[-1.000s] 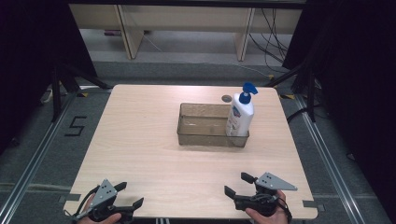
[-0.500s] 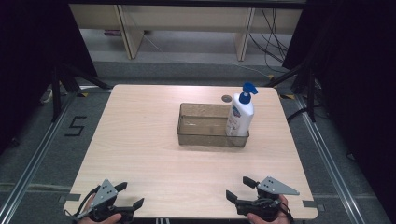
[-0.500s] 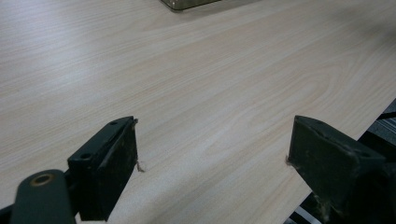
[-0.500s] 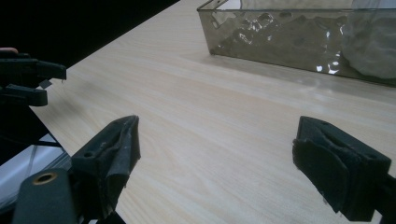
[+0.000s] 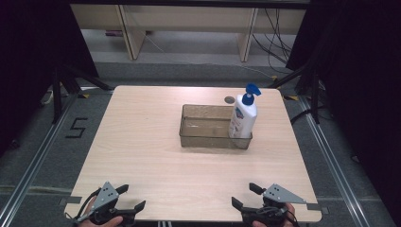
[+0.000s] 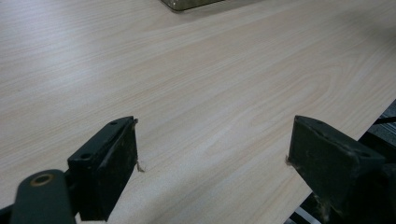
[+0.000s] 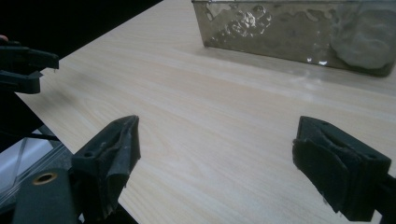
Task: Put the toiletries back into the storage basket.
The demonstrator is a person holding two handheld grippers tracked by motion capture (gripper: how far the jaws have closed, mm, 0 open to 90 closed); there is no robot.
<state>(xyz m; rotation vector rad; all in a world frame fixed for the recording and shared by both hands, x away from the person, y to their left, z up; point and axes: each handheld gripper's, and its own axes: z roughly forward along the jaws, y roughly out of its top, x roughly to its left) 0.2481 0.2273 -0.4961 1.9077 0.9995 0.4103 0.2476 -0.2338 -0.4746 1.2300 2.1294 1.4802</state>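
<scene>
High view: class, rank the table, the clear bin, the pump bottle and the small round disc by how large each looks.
1. table
2. clear bin
3. pump bottle, standing in the bin's right end
4. small round disc, just behind the bin

No two look alike in size.

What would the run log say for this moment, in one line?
left gripper: open, near table edge | right gripper: open, near edge | pump bottle: upright in clear bin | nothing held
</scene>
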